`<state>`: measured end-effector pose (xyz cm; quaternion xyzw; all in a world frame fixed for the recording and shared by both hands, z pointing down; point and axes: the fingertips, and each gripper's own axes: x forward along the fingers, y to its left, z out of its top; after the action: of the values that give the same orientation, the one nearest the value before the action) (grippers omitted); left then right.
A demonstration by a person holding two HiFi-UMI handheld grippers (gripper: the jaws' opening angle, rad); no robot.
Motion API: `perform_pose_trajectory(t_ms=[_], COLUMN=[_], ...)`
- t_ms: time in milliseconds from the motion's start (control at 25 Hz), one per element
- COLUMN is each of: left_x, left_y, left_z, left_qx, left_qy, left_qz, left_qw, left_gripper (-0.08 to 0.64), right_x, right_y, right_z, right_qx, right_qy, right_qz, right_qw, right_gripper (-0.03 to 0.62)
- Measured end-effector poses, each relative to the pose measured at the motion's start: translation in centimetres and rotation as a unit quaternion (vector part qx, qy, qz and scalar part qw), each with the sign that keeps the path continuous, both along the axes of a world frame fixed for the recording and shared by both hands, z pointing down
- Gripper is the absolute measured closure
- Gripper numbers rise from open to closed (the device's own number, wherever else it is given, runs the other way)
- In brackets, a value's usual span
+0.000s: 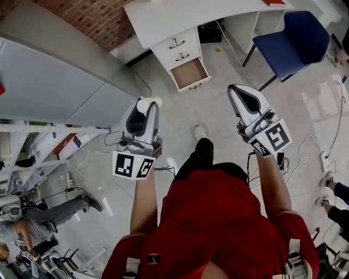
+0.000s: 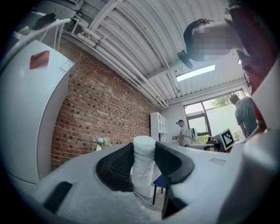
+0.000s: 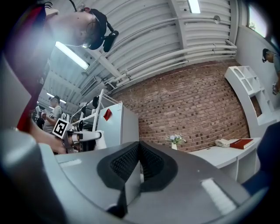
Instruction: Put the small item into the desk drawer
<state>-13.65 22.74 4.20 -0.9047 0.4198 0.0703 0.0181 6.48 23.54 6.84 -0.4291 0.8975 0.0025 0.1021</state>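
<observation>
Camera layout
Head view is looking down over left gripper point(image 1: 148, 103) and right gripper point(image 1: 235, 90); their views are sharing the brick wall point(image 2: 100, 109) ahead.

We see a lab-like office: beyond the jaws a brick wall point(image 3: 197, 100), a white bench point(image 1: 174, 16) with drawers point(image 1: 180, 49), and a blue chair point(image 1: 294, 38).

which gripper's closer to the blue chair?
Right. Right gripper is just lower-left of the blue chair in the head view; left gripper, holding the small item, is farther left, past the open drawer.

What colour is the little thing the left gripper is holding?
White. The roll shows best in the left gripper view.
</observation>
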Motion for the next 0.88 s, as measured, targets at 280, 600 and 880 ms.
perform_pose_trajectory(t_ms=[280, 600, 880], left_x=[0.8, 1.3, 1.3], left_y=[-9.0, -18.9, -24.0], left_z=[3.2, 5.9, 9.5], left_qx=[-0.006, -0.033, -0.079], left_qy=[-0.021, -0.02, -0.005], left_qz=[0.001, 0.025, 0.032], left_qw=[0.9998, 0.9989, 0.9964], left_gripper=[0.417, 0.418, 0.418], right_x=[-0.1, -0.7, -1.2], right_y=[-8.1, -18.3, -23.8], right_z=[0.1, 1.5, 3.8], right_qx=[0.004, -0.018, -0.039], right_qy=[0.022, 0.043, 0.059], right_qz=[-0.002, 0.003, 0.001], right_qw=[1.0, 0.999, 0.997], right_gripper=[0.584, 0.584, 0.584])
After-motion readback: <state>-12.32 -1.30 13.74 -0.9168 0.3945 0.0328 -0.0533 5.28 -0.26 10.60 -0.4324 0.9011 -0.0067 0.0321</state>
